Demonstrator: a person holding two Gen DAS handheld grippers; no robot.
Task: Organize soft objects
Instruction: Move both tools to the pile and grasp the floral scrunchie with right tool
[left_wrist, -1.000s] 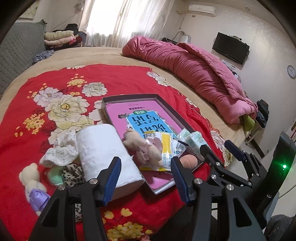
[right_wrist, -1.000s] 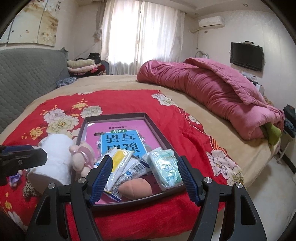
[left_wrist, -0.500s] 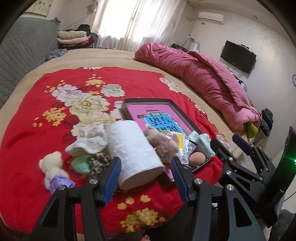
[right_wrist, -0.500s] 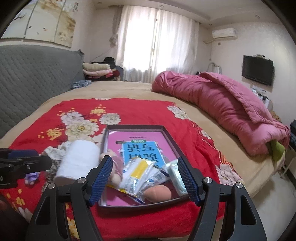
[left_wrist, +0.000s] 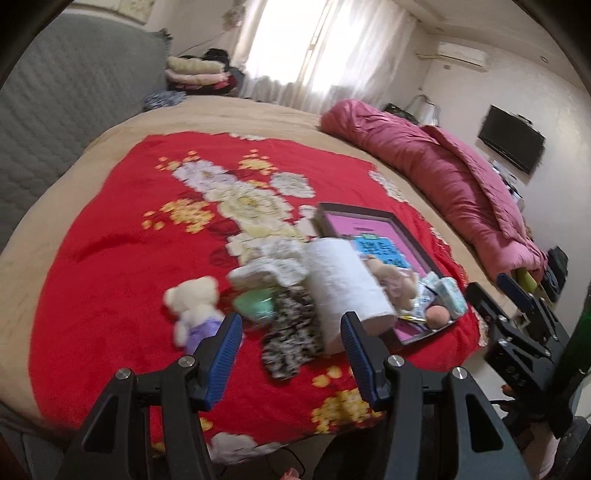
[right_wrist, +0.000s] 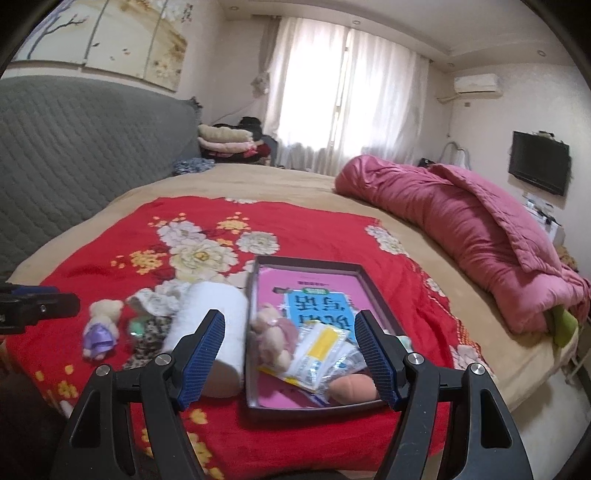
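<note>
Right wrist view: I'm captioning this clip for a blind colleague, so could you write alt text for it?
The open, empty right gripper hovers over a dark tray on a red floral blanket, holding a pink book, packets and a plush toy. A white paper roll and small teddy bear lie left of it.
</note>
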